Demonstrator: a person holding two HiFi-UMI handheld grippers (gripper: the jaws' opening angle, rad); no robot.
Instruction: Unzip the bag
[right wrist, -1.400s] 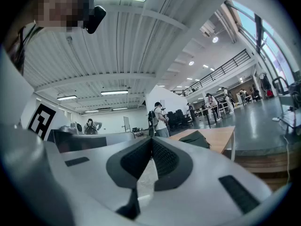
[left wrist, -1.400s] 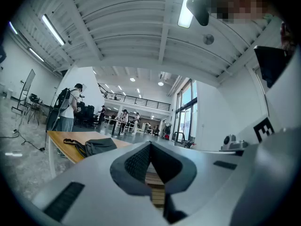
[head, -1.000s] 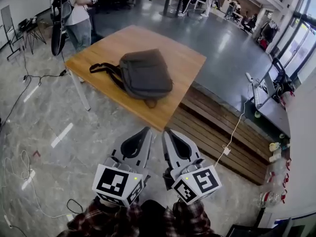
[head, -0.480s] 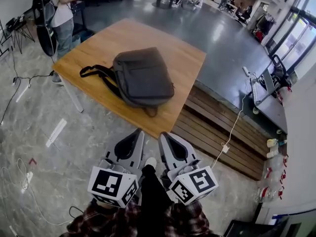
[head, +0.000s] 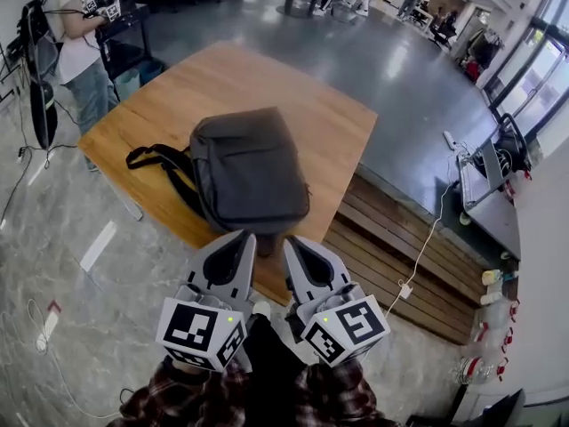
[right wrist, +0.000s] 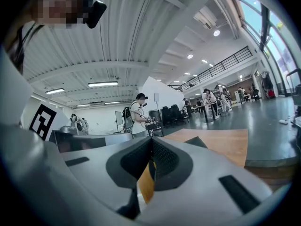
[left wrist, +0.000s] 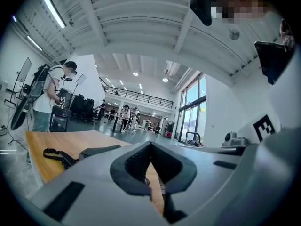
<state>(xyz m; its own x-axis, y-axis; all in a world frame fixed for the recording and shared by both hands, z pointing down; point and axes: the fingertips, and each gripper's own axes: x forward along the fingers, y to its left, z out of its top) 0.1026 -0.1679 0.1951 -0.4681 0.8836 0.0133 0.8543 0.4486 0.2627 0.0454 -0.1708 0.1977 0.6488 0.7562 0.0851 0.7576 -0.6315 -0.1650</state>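
On the bag point(head: 249, 169) the zip is too small to tell; the edge crops a person point(head: 76, 56).

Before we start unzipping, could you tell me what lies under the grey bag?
The bag lies flat on the wooden table, its black strap trailing beside it. Anything beneath the bag is covered.

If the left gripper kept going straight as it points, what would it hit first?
Probably the near end of the dark bag on the wooden table; the left gripper, jaws together, points at it. Height is unclear, so it might pass above.
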